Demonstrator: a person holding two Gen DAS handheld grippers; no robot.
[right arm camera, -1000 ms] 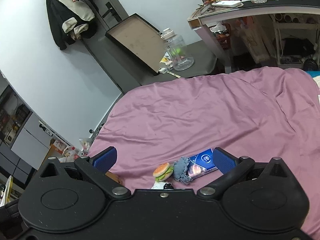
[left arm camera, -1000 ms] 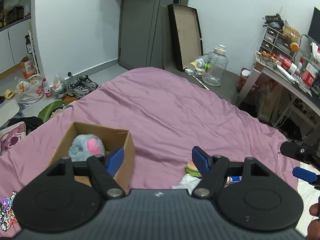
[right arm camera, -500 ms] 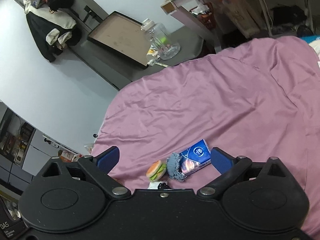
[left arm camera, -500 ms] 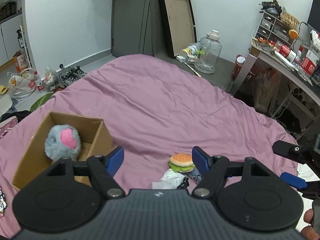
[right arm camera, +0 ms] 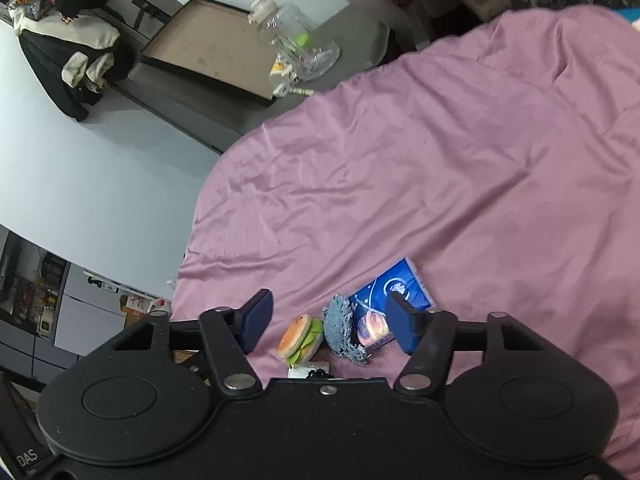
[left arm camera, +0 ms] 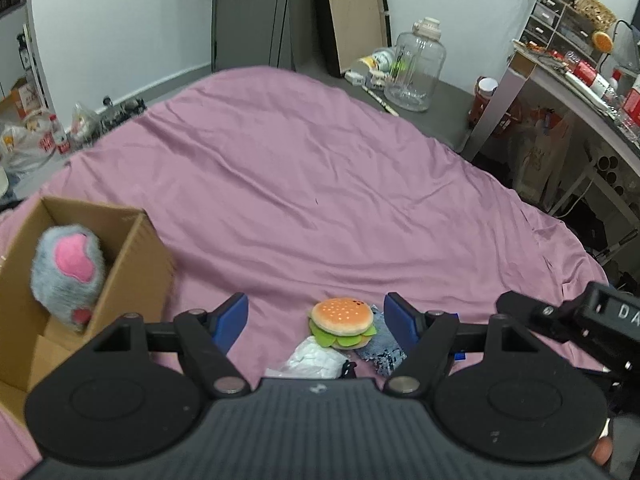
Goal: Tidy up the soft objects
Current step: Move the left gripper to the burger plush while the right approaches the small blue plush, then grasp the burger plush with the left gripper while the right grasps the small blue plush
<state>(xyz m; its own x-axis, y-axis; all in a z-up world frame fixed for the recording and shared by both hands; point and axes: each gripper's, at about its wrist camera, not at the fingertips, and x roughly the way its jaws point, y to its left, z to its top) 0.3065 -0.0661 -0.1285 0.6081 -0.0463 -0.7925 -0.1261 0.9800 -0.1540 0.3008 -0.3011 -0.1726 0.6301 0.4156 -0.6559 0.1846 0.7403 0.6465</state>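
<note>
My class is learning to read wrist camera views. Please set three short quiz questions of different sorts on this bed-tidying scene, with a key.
1. True or false: the cardboard box already holds the grey and pink plush toy.
2. What lies right beside the burger plush on the purple sheet? A) a banana B) a blue knitted piece C) a shoe
3. Fill in: the left gripper holds ____ between its fingers.

Key
1. True.
2. B.
3. Nothing; its jaws stand open over the burger plush. The right gripper, whose jaws have just been closing, also grips nothing.
</note>
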